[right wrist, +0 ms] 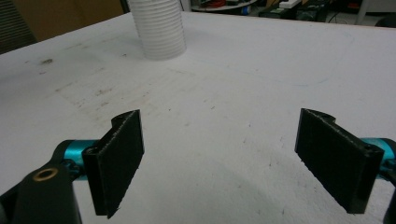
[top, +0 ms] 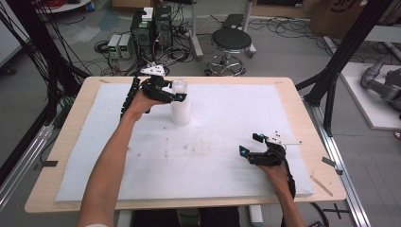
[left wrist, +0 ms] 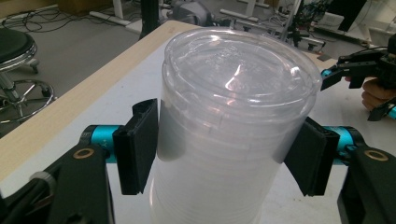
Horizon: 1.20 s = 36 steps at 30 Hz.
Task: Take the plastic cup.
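White foam mat (top: pixel 213 156), black stool (top: pixel 231 41) behind, cup stack (top: pixel 180 101) unobstructed

A stack of cups (top: pixel 180 105) stands upright on the foam sheet (top: pixel 227 109) covering the table (top: pixel 75 118), toward its far left; the left gripper (top: pixel 176 97) sits at the stack's upper part, 1 jaw on each side; the right gripper (top: pixel 249 144) lies near the sheet's near right, well apart from the stack; a stool (top: pixel 230 45) stands on the floor behind the table.
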Motion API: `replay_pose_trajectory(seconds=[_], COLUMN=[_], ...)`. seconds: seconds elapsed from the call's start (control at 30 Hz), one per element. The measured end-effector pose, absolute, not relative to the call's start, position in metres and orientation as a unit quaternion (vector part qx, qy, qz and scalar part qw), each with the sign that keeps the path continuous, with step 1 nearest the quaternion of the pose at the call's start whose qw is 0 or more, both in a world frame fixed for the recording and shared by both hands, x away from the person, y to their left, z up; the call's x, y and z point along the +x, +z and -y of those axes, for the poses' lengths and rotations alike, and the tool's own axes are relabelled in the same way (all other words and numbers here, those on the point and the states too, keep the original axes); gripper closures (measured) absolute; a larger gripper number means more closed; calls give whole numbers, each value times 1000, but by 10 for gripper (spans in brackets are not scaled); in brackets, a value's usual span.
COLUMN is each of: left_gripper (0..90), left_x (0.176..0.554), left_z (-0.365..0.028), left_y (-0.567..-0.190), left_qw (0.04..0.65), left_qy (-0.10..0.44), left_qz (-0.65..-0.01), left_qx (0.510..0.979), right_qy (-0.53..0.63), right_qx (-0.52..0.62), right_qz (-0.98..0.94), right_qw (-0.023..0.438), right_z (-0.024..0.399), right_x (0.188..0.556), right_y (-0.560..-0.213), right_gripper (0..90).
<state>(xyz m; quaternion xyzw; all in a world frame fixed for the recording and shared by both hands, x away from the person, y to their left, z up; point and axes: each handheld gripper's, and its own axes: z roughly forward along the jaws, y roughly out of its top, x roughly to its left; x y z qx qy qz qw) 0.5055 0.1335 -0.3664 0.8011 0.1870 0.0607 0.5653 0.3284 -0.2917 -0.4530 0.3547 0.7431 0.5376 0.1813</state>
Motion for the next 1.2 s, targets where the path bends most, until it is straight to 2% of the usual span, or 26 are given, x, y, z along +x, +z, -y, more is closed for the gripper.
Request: replay_pose_trajectory(seconds=[0.67, 1.2], left_gripper=[339, 347], left_x=[504, 497], left_z=[-134, -142], left_y=[-361, -300], left_qw=[568, 584], left_qy=[64, 99], left_qz=[-186, -170], left_qx=[799, 787], right_qy=[537, 534], right_qx=[354, 358], right_qz=[-744, -745], right_qw=[182, 178], right_z=[292, 291], right_x=[329, 329], right_y=[-453, -453], right_gripper=[151, 151])
